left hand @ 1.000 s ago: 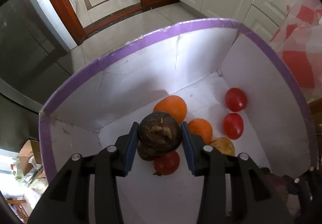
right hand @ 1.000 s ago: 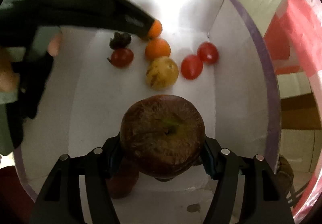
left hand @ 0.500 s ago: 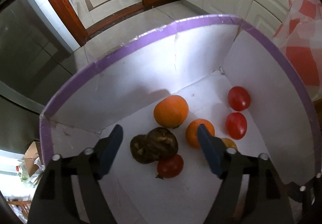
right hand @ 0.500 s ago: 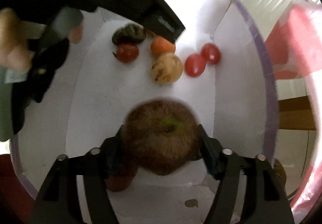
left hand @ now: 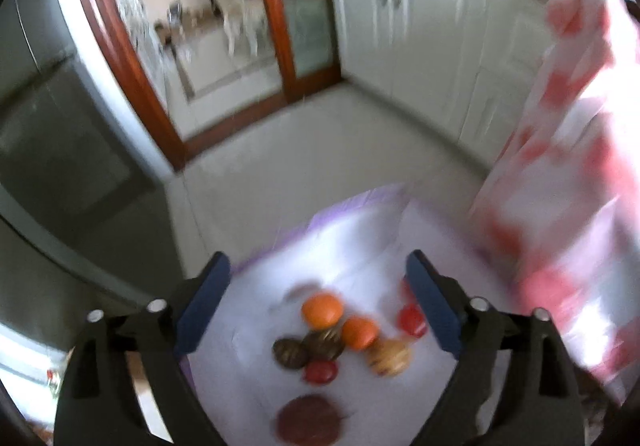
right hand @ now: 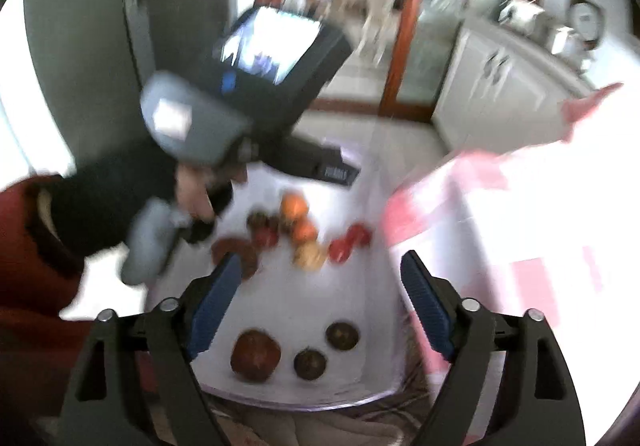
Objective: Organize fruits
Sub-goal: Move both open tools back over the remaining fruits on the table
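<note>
- fruits lie loose on the floor of a white box (left hand: 360, 242) with a purple rim; both views are blurred.
- left wrist view: the left gripper (left hand: 318, 306) hangs above the box with its jaws spread wide and opening, nothing between the blue pads.
- below it a large orange (left hand: 322, 310) and a small orange (left hand: 359, 332) sit side by side, two dark fruits (left hand: 308, 348) touch just in front of them, a small red tomato (left hand: 320, 372) lies by those, a yellowish fruit (left hand: 388, 356) lies right of it, and a dark red apple (left hand: 308, 422) rests nearest the camera.
- a red-and-white checked cloth (left hand: 568, 181) hangs at the right.
- right wrist view: the right gripper (right hand: 320, 294) is above the box, jaws wide apart and opening, holding nothing.
- a brownish apple (right hand: 255, 354) and two small dark fruits (right hand: 326, 350) lie near the close edge, the oranges and tomatoes (right hand: 348, 242) farther off.
- a hand (right hand: 192, 189) holds the left gripper's grey handle over the far side of the box.
</note>
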`<move>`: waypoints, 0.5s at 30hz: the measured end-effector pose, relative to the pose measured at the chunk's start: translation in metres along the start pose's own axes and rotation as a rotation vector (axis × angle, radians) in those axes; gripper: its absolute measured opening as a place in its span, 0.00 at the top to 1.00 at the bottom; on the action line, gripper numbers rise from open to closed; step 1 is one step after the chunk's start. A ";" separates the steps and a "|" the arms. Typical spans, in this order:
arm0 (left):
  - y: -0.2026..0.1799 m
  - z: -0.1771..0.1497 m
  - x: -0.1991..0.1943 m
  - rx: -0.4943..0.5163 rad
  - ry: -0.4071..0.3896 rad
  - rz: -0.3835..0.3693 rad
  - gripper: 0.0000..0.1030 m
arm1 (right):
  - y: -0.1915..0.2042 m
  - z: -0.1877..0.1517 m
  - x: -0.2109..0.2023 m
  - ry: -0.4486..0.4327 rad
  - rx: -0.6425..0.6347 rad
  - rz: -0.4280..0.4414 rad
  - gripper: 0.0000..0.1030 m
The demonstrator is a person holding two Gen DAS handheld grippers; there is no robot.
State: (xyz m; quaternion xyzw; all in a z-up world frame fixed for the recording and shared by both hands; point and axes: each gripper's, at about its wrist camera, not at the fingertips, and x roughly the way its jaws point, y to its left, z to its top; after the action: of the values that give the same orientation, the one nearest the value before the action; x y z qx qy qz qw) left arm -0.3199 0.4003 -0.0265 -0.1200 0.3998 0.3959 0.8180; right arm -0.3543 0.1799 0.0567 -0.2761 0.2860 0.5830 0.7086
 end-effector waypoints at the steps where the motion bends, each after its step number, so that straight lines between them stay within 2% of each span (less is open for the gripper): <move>1: -0.008 0.006 -0.011 0.005 -0.038 -0.009 0.06 | -0.010 0.002 -0.022 -0.053 0.027 -0.014 0.19; 3: -0.034 0.022 -0.043 0.035 -0.140 -0.051 0.02 | -0.028 0.002 -0.056 -0.131 0.060 -0.056 0.16; 6: -0.079 0.040 -0.080 0.097 -0.229 -0.156 0.02 | -0.065 -0.013 -0.109 -0.244 0.127 -0.196 0.15; 7: -0.096 0.046 -0.091 0.122 -0.245 -0.202 0.02 | -0.074 -0.019 -0.118 -0.257 0.144 -0.230 0.15; 11: -0.183 0.064 -0.126 0.223 -0.248 -0.422 0.02 | -0.130 -0.058 -0.152 -0.256 0.261 -0.418 0.15; 12: -0.215 0.067 -0.132 0.241 -0.244 -0.484 0.02 | -0.149 -0.072 -0.161 -0.248 0.307 -0.475 0.15; 15: -0.298 0.078 -0.135 0.276 -0.246 -0.577 0.02 | -0.193 -0.101 -0.180 -0.231 0.414 -0.585 0.15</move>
State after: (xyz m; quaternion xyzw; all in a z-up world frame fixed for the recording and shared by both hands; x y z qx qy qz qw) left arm -0.1039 0.1693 0.0901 -0.0676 0.2976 0.1019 0.9468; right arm -0.2010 -0.0459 0.1297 -0.1296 0.2250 0.3131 0.9135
